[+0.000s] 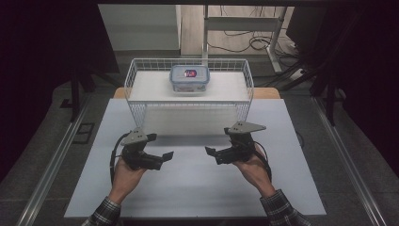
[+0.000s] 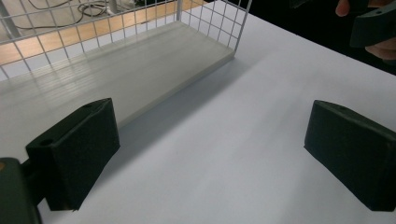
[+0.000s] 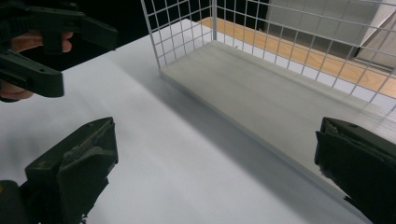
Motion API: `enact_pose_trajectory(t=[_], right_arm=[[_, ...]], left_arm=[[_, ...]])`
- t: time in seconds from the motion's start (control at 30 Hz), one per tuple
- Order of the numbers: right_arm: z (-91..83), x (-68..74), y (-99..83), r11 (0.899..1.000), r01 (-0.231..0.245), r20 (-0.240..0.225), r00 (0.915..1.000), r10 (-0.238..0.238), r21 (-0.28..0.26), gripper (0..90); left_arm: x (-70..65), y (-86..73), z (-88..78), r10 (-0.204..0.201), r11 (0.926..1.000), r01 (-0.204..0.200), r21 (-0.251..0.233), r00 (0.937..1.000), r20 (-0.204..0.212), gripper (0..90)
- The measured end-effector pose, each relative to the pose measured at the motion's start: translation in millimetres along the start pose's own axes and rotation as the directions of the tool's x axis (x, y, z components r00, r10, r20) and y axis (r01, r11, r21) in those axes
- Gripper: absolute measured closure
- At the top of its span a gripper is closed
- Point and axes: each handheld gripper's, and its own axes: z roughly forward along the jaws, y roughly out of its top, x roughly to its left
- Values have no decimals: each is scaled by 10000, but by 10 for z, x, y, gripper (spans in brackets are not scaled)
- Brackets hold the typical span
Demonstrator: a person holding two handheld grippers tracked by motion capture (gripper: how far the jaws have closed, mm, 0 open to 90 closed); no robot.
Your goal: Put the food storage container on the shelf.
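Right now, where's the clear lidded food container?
In the high view the clear lidded food container sits inside the white wire basket, toward its back wall near the middle, well beyond the left gripper and right gripper.

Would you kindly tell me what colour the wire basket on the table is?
The wire basket is white, clearest in the high view.

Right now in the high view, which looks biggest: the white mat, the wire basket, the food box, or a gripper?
1. White mat
2. Wire basket
3. Left gripper and right gripper: they look alike.
4. Food box: close to a gripper in size, and farther away, so unsure.
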Motion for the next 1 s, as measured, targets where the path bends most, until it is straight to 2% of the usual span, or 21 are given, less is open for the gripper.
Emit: enact_pose_trajectory(t=[0.47, 0.83, 1.0], right_arm=[[-229, 0, -262, 9997, -229, 275, 9994, 226, 77, 0], [-371, -51, -530, 9988, -451, 489, 9978, 442, 181, 0], [-460, -88, -660, 9985, -531, 734, 9959, 519, 143, 0]], left_arm=[[-118, -233, -204, -2, 9999, -2, -109, 9993, -363, 29], [-96, -452, -355, -167, 9998, 160, -92, 9973, -715, 30], [-79, -570, -430, -321, 9995, 322, -1, 9958, -861, 30]])
